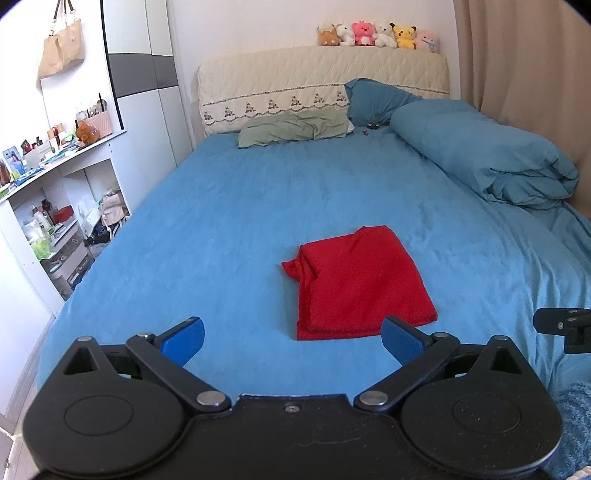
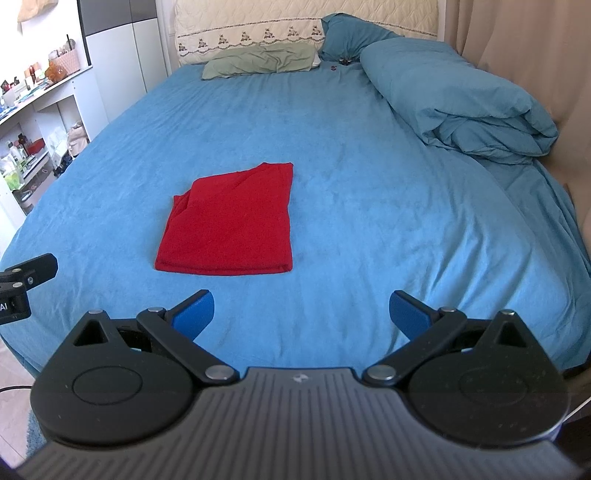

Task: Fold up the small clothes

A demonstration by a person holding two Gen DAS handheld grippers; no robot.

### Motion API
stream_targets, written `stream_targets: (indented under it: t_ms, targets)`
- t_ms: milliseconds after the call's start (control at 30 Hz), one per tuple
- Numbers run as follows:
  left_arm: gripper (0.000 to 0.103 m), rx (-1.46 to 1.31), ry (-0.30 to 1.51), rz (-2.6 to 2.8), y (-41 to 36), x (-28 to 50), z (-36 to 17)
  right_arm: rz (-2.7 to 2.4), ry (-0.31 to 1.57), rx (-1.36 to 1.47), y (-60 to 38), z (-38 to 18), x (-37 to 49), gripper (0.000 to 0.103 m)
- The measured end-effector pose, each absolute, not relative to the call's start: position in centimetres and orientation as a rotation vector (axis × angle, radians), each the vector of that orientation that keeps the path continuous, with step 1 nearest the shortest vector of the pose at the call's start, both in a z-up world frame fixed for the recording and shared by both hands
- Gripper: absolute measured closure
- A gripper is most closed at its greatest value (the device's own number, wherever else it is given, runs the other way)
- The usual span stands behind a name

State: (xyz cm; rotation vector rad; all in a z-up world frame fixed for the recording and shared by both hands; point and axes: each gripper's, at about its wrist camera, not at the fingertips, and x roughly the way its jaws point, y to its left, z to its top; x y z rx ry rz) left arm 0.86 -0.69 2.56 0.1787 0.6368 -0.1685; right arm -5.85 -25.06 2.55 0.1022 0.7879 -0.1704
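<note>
A red garment [image 1: 354,284] lies folded into a flat rectangle on the blue bed sheet [image 1: 221,221]; it also shows in the right wrist view [image 2: 229,225]. My left gripper [image 1: 291,339] is open and empty, held just short of the garment's near edge. My right gripper [image 2: 301,314] is open and empty, near the bed's foot, with the garment ahead and to its left. Each gripper's black body shows at the edge of the other's view, the right one [image 1: 565,326] and the left one [image 2: 22,284].
A rolled blue duvet [image 1: 484,155] lies along the bed's right side. A green pillow [image 1: 291,129] and a blue pillow [image 1: 376,99] lie at the headboard [image 1: 295,81], with plush toys [image 1: 376,35] on top. Cluttered white shelves [image 1: 59,192] stand at the left.
</note>
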Motion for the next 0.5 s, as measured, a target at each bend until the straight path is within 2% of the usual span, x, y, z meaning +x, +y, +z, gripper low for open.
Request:
stream_targets:
  t_ms: [500]
  targets:
    - [0.000, 0.181, 0.615, -0.163, -0.94, 0.37, 3.33, -0.172, 0.772, 0.108, -25.13, 2.93, -6.39, 0.000]
